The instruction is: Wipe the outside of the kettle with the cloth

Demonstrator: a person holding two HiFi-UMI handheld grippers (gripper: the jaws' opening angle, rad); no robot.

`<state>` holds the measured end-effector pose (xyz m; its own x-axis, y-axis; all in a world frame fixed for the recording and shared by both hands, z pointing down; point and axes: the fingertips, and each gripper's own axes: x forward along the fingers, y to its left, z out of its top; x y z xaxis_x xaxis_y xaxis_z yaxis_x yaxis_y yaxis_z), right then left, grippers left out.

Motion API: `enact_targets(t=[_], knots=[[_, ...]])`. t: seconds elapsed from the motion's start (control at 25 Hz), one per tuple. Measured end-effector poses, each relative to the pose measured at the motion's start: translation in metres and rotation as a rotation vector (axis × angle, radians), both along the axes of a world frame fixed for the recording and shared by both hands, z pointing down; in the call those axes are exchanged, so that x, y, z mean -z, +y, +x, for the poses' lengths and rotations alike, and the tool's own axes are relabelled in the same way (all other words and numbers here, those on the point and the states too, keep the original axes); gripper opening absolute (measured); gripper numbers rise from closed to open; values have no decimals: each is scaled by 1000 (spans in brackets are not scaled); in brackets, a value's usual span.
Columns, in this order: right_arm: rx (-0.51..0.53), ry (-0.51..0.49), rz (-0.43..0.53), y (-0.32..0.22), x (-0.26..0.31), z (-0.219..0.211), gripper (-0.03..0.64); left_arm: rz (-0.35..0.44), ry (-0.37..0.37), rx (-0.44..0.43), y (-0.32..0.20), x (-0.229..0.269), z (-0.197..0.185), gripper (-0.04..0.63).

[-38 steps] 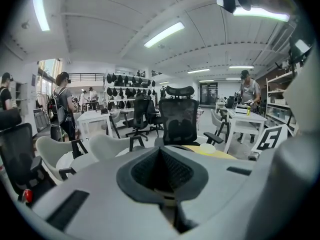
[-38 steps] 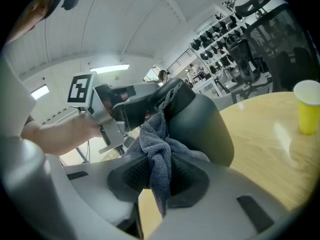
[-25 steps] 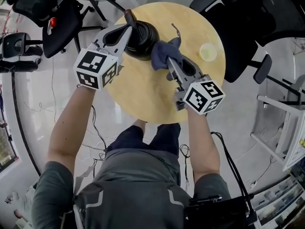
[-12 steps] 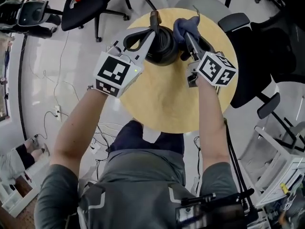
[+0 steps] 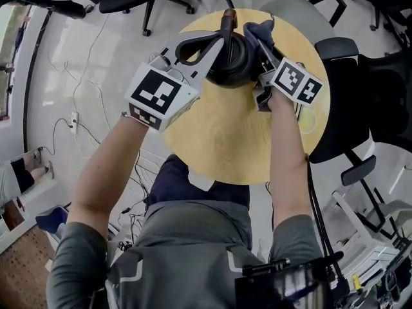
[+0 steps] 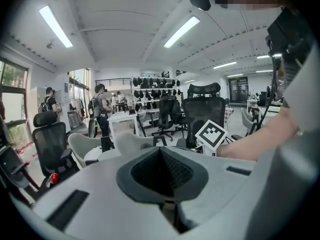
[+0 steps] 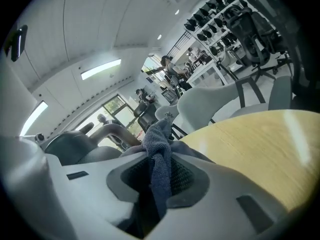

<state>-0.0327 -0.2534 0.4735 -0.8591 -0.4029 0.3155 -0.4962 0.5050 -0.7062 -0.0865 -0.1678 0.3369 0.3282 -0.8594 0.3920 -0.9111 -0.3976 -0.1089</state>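
Two grippers, both clenched: left gripper point(image 5: 217, 44) is shut empty at the kettle point(image 5: 237, 60), while the soft, floppy cloth point(image 5: 257, 29) is pinched by the right gripper point(image 5: 262, 47). The kettle's parked at the table's point(image 5: 225, 140) far edge. It's probably slick and heavyish, best steadied by the handle.

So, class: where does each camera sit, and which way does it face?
Head view: on the head, looking down at table and kettle; both arms show.
Left gripper view: on the left gripper, facing the room over shut fingers; right arm shows.
Right gripper view: on the right gripper, facing the kettle past the gripped cloth.
Shared: head and right gripper views show kettle and cloth.
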Motion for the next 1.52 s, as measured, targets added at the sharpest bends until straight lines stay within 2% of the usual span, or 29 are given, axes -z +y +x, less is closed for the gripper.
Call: enact_targets(t=[0.24,0.44,0.68,1.12,1.52], knots=[[-55,-11,-28,13,-7,3,92,1,3,10,5,-3,-5,8],[-125,1,-30,21,-9,14,92,-5,37,-1,3,-3,-6,8],[-226,32,-43,33,-14,35,91,-12,49,-56,-4,-5,0,8],[-369,75,-45,88,-17,49,91,12,70,-134,3,-6,-3,8],[-421,84,-47,133,-19,40,91,33,96,-168,4,-10,-2,9]])
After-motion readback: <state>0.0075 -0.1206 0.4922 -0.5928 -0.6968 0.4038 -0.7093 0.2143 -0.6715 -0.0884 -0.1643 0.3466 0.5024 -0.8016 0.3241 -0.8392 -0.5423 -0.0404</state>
